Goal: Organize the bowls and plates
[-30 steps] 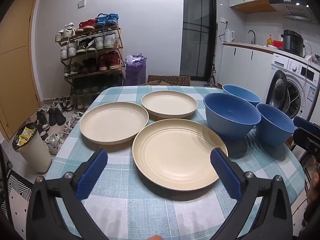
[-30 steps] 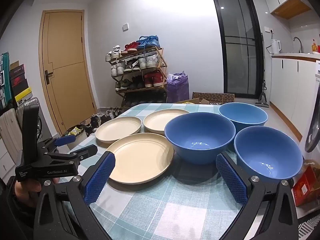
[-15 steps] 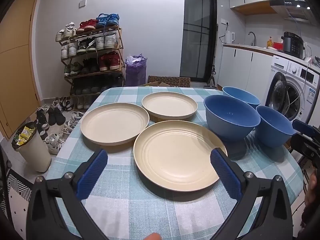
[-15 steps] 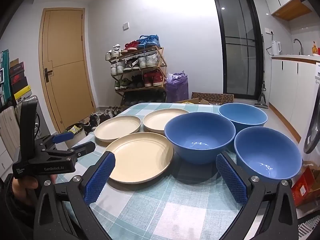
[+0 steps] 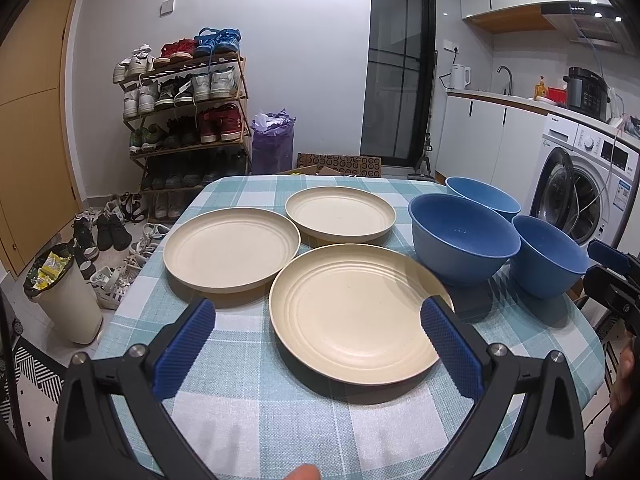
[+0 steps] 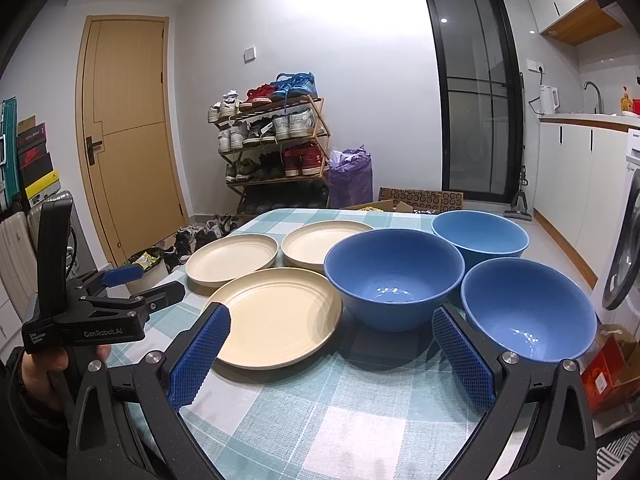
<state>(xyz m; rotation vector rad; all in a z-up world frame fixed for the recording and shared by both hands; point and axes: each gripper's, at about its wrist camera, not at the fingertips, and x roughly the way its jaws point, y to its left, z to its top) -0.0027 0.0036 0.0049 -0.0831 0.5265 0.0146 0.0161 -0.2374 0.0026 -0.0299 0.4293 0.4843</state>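
On the checked tablecloth (image 5: 256,396), left to right:
Left gripper (image 5: 318,320): jaws spread wide and empty, raised over the near edge of the table, its blue pads (image 5: 186,342) framing the nearest plate without touching it.
Left plate (image 5: 231,249): cream, lying flat on the table's left part, just beside the other two plates.
Far plate (image 5: 340,216): cream, flat, behind the others.
Near plate (image 5: 356,312): cream, flat, closest to the left gripper.
Middle bowl (image 6: 394,276): blue, upright, just right of the near plate.
Far bowl (image 6: 480,236): blue, upright, behind and to the right of the middle bowl.
Right bowl (image 6: 526,314): blue, upright, near the table's right edge.
Right gripper (image 6: 330,344): jaws wide apart and empty, pointing toward the middle bowl, clear of it.
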